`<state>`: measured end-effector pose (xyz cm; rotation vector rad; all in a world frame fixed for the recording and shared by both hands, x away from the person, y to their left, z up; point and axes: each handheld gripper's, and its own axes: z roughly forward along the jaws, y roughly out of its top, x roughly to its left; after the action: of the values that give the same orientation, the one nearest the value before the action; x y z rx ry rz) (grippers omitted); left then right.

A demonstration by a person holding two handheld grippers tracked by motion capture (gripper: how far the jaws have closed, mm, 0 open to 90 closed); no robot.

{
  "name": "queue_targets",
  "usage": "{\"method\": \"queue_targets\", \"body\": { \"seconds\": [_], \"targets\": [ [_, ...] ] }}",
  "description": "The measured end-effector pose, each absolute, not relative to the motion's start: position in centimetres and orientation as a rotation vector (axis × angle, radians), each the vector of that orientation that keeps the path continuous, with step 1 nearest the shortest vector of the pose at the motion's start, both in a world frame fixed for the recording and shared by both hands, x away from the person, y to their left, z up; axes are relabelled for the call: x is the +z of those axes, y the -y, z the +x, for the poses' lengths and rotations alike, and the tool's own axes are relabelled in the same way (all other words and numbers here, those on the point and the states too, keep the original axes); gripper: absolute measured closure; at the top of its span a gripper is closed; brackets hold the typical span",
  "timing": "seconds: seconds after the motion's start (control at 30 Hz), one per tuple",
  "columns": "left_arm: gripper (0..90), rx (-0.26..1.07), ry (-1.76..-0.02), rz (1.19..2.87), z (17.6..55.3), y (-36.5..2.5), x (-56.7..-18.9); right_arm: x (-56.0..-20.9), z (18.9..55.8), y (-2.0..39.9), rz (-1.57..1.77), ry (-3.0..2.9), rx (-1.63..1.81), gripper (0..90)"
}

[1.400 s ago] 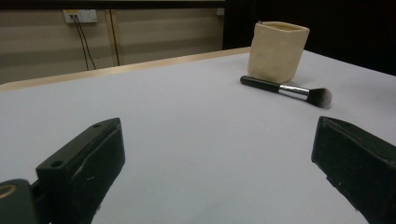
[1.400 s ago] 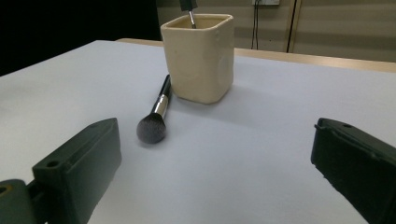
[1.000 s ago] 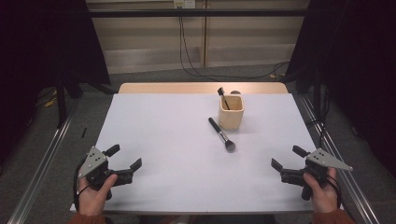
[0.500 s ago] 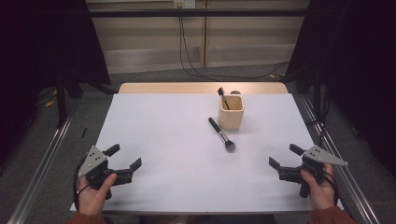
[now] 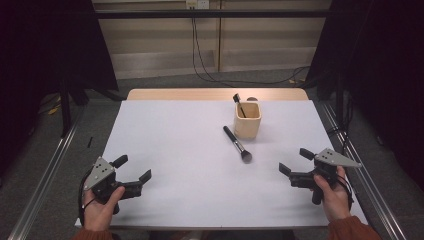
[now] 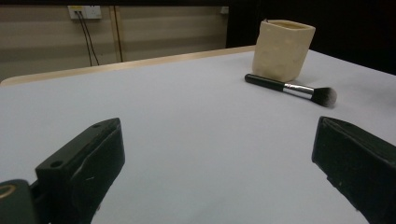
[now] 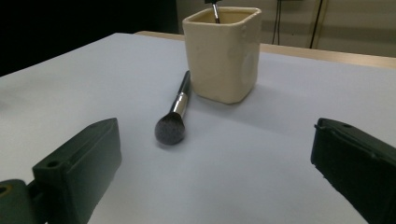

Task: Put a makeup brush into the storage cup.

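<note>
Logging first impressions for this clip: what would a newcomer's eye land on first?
A black makeup brush lies flat mid-table, handle beside the cream holder, which has another brush standing in it. Near the table's front edge, the left gripper and right gripper both sit open, holding nothing.

No legible text, label, brand, number or sign is recorded in any view. The cream cup [image 5: 247, 120] is seen unmarked, with faint raised dots on its wall, none readable. The brush [image 5: 237, 143] lying on the white table [image 5: 175, 150] carries no readable print on its handle or ferrule.
</note>
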<state>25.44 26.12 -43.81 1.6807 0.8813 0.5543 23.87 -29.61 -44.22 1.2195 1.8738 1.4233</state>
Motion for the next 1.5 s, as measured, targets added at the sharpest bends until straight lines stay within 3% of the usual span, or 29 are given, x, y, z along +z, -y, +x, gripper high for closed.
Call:
{"method": "queue_targets", "body": {
  "seconds": [1.5],
  "targets": [
    [2.6, 0.554, -0.871, 1.690, 25.6, -26.0, -43.8, -41.6, 33.0, 23.4, 1.148, -1.961, 1.391, 2.4]
  ]
}}
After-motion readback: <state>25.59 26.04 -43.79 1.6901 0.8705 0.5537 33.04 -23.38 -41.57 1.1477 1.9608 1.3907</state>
